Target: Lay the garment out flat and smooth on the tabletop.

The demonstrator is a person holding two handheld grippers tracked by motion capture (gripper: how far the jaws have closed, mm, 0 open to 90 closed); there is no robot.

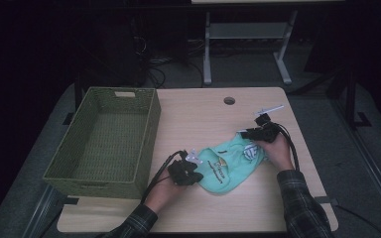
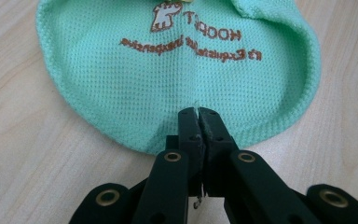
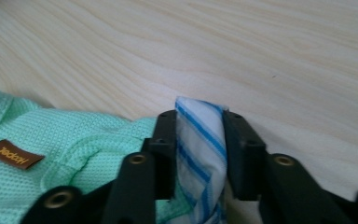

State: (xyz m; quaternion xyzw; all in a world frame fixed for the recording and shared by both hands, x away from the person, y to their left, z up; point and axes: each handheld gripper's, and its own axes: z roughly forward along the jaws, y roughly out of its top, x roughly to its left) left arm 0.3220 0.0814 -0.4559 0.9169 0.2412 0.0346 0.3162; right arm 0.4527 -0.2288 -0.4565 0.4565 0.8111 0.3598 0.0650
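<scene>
Item: mint-green knit garment (image 1: pixel 229 167), lying crumpled on wooden table (image 1: pixel 258 208), centre-front, just right of wicker basket (image 1: pixel 104 144).
L gripper (image 2: pixel 198 114): jaws clenched on garment's near hem edge.
R gripper (image 3: pixel 199 128): jaws grasping blue-striped white fabric (image 3: pixel 200 144) at garment's far-right edge.
Room: bare tabletop behind garment up to cable hole (image 1: pixel 229 100); narrower strip along front edge. Basket wall close beside L hand (image 1: pixel 161 191).

Dark plaid sleeves (image 1: pixel 297 198); each black hand-held gripper (image 2: pixel 198 113) has brass-ringed screws and a trailing black cable
</scene>
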